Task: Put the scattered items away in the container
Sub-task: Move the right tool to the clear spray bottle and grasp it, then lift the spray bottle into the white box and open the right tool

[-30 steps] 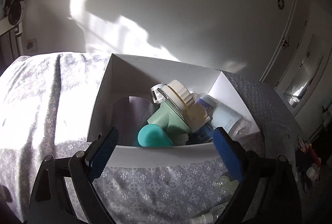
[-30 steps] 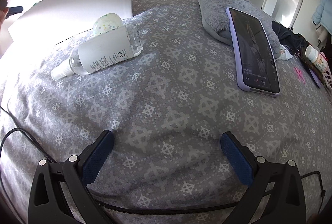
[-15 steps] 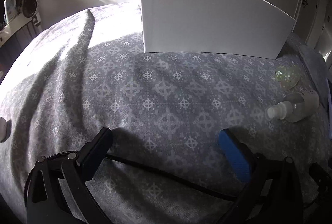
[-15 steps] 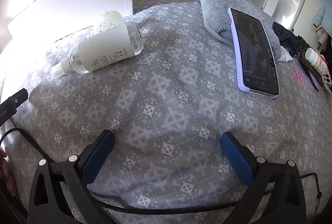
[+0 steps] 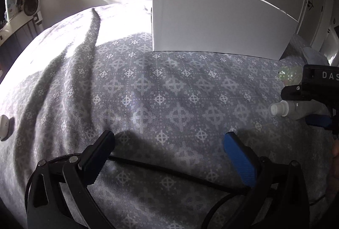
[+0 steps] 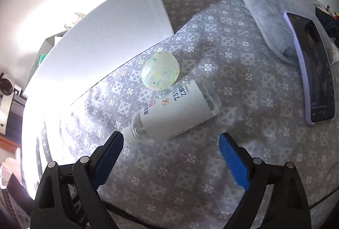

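A white box [image 5: 211, 17] stands on the grey patterned bedspread; it also shows in the right wrist view [image 6: 101, 42]. A clear spray bottle with a white label [image 6: 175, 108] lies on its side before the box, next to a pale speckled egg-shaped item [image 6: 160, 74]. My right gripper [image 6: 171, 148] is open just short of the bottle's nozzle end; it shows at the right edge of the left wrist view [image 5: 317, 99], by the bottle [image 5: 292, 109]. My left gripper [image 5: 169, 144] is open and empty, low over the bedspread, well short of the box.
A phone in a lilac case [image 6: 313, 72] lies on a grey plush cushion [image 6: 269, 4] to the right. A black cable [image 5: 169, 169] runs across the bedspread under the left gripper. A small white round object [image 5: 3, 127] lies at the far left.
My right gripper has moved forward and left, up to the spray bottle. My left gripper came away from over the box down to the bedspread, then crept a little nearer the box.
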